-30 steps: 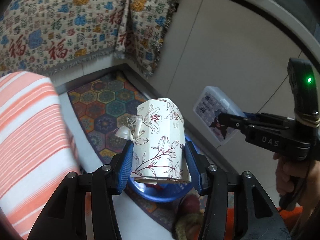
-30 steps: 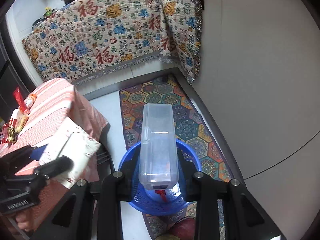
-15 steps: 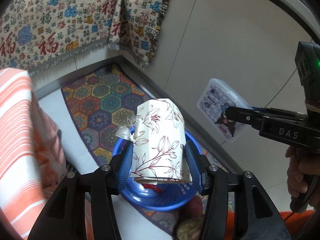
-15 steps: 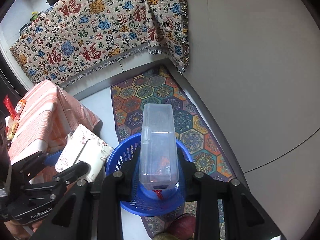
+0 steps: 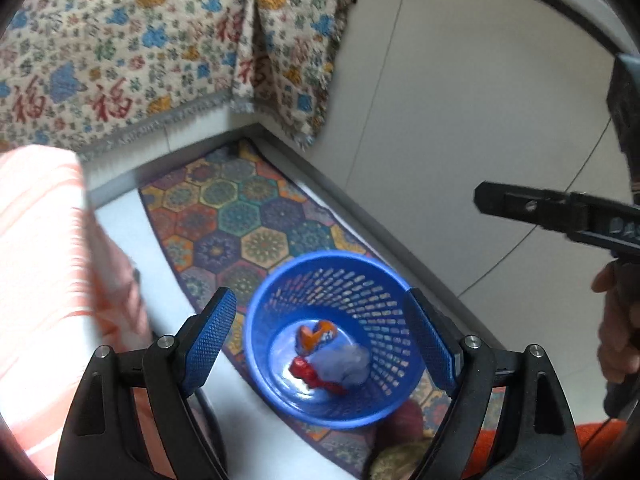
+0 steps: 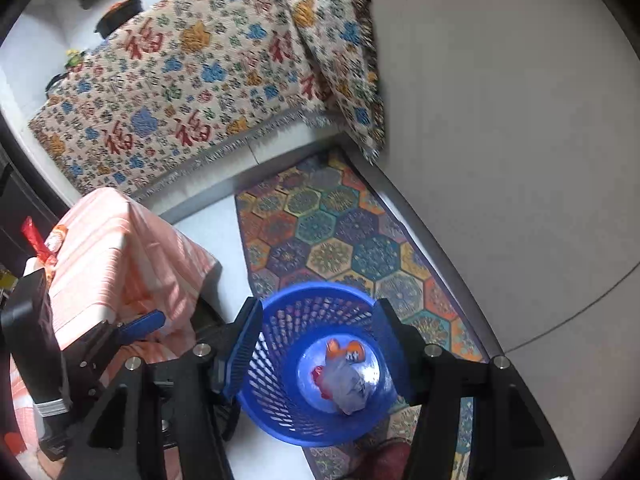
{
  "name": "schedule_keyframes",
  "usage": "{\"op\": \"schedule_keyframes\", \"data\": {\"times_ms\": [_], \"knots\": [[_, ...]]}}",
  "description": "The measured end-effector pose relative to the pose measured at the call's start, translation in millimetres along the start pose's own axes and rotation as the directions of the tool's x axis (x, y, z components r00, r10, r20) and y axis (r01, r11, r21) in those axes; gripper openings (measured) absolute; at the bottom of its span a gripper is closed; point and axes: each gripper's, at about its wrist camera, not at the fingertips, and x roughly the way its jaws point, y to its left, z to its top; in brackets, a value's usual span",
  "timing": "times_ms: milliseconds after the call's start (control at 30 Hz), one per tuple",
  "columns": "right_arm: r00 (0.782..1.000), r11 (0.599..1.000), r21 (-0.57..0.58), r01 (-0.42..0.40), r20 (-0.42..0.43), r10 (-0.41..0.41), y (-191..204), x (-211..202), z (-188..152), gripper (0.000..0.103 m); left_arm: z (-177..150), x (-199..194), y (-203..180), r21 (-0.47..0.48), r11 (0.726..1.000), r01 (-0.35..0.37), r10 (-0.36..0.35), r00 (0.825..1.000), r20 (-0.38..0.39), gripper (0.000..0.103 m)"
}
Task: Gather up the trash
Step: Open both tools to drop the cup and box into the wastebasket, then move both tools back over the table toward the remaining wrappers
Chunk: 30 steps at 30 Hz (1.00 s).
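Note:
A blue perforated basket (image 5: 280,292) stands on the floor; it also shows in the right wrist view (image 6: 276,336). Inside lie a pale crumpled bag (image 5: 348,364), a red scrap (image 5: 304,370) and an orange wrapper (image 5: 316,330); the bag (image 6: 348,384) also shows in the right wrist view. My left gripper (image 5: 322,332) is open and empty above the basket. My right gripper (image 6: 320,344) is open and empty above it too. The floral box and the clear plastic box are not in view.
A hexagon-patterned rug (image 6: 320,232) lies under the basket along the grey wall. A table with an orange striped cloth (image 6: 112,248) stands to the left, with snack wrappers (image 6: 40,244) on it. A patterned blanket (image 6: 200,72) hangs at the back.
Both grippers have opened. The floral box has left the left gripper and the clear plastic box has left the right gripper. Both grippers hang over the basket.

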Motion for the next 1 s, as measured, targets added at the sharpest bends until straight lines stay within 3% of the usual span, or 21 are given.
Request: {"op": "schedule_keyframes", "data": {"times_ms": [100, 200, 333, 433, 500, 633, 833, 933, 1000], "knots": [[1.0, 1.0, -0.029, -0.003, 0.03, 0.004, 11.2, -9.1, 3.1, 0.059, -1.0, -33.4, 7.3, -0.014, 1.0, 0.003, -0.003, 1.0, 0.029, 0.087], [0.998, 0.998, -0.068, 0.014, 0.067, -0.009, 25.9, -18.5, 5.8, 0.059, -9.8, -75.3, 20.9, -0.035, 0.999, -0.017, 0.019, 0.998, 0.068, 0.094], [0.989, 0.981, -0.179, 0.079, 0.137, -0.055, 66.1, -31.2, 5.1, 0.061, -36.4, -117.0, 56.6, -0.083, 0.992, -0.093, 0.099, 0.992, 0.073, 0.098], [0.987, 0.965, -0.253, 0.073, 0.159, -0.033, 108.4, -35.9, 0.2, 0.062, -68.6, -142.1, 102.1, -0.153, 0.973, -0.174, 0.181, 0.983, 0.032, 0.098], [0.989, 0.951, -0.307, 0.035, 0.15, 0.012, 142.4, -36.4, -7.2, 0.065, -90.5, -157.5, 133.8, -0.193, 0.95, -0.244, 0.249, 0.968, 0.002, 0.098], [0.991, 0.902, -0.428, -0.061, 0.081, 0.105, 220.7, -29.3, -32.1, 0.068, -131.3, -186.7, 197.6, -0.282, 0.876, -0.391, 0.391, 0.918, -0.06, 0.098], [0.975, 0.8, -0.561, -0.212, -0.068, 0.21, 326.2, -8.1, -77.8, 0.068, -167.6, -219.8, 263.2, -0.393, 0.78, -0.488, 0.488, 0.866, -0.107, 0.098], [0.971, 0.76, -0.605, -0.238, -0.117, 0.21, 360.8, 7.4, -96.8, 0.068, -178.3, -226.8, 290.9, -0.426, 0.743, -0.516, 0.511, 0.849, -0.138, 0.098], [0.969, 0.745, -0.62, -0.246, -0.139, 0.204, 373.0, 14.8, -106.2, 0.069, -181.2, -228.2, 296.9, -0.427, 0.732, -0.531, 0.525, 0.839, -0.142, 0.098]]}}
